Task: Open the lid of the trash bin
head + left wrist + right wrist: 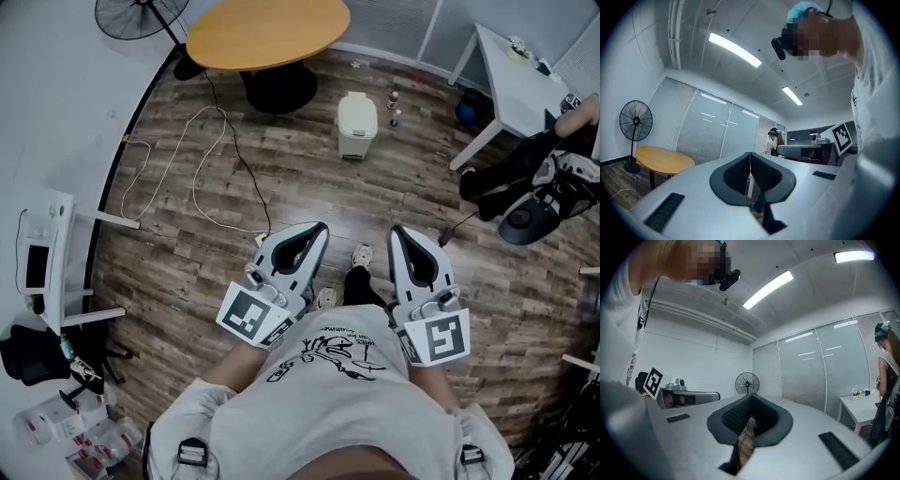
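Wood-grain planks make up the floor [309, 192]. The round wooden table [267, 33] sits at the top of the head view, and the cream trash bin [357, 141] stands just below it, well ahead of the person and far out of reach. The main risk on the way there is underfoot: a loose white cable [201, 159] and a black cable [246, 169] trail over the planks to the left of the direct path and could catch a foot. The left gripper [319, 229] and right gripper [397, 232] are held level at chest height, both with jaws clenched together on nothing. A closed tip pushed at the lid [357, 110] would probably shove or tip such a light bin instead of lifting the flap. It could also knock over the small bottles [394, 106] standing just to its right. The bin stands upright, so its long axis is probably vertical. The lid is shut on top, and the front seems to face the person, though the hinge side is too small to tell.
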Action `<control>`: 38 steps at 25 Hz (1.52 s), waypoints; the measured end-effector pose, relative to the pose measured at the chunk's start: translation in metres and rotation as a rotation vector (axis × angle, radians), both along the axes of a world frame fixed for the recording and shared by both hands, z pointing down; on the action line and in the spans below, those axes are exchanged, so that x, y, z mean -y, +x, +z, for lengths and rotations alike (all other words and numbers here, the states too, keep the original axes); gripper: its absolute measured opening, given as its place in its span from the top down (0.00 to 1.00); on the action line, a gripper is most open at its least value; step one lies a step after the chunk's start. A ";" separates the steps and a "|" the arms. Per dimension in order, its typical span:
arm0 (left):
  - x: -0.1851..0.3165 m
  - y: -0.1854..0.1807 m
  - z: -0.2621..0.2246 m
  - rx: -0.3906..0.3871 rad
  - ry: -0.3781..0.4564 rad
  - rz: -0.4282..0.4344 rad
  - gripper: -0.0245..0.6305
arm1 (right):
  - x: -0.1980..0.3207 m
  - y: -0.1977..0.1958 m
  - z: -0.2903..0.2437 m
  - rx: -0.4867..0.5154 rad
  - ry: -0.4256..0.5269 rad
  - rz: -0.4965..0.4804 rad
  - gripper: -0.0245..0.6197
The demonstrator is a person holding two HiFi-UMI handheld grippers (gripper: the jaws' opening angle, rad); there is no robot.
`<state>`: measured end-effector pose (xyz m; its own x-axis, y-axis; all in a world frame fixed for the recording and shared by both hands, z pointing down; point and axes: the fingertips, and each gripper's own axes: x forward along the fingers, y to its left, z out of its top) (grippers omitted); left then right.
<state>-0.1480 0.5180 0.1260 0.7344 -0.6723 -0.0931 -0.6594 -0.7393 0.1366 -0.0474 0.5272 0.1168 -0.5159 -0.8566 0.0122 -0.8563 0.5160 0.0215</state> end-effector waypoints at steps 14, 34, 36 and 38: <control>0.077 0.055 -0.001 0.045 0.018 0.005 0.93 | 0.082 0.053 0.001 0.017 -0.002 0.009 0.95; 0.197 0.145 -0.006 0.063 0.020 -0.026 0.93 | 0.201 0.146 0.001 0.029 -0.009 -0.017 0.95; 0.205 0.155 -0.007 0.062 0.023 -0.029 0.93 | 0.209 0.156 0.001 0.028 -0.010 -0.020 0.95; 0.211 0.164 -0.007 0.061 0.024 -0.033 0.93 | 0.216 0.166 0.002 0.027 -0.012 -0.022 0.95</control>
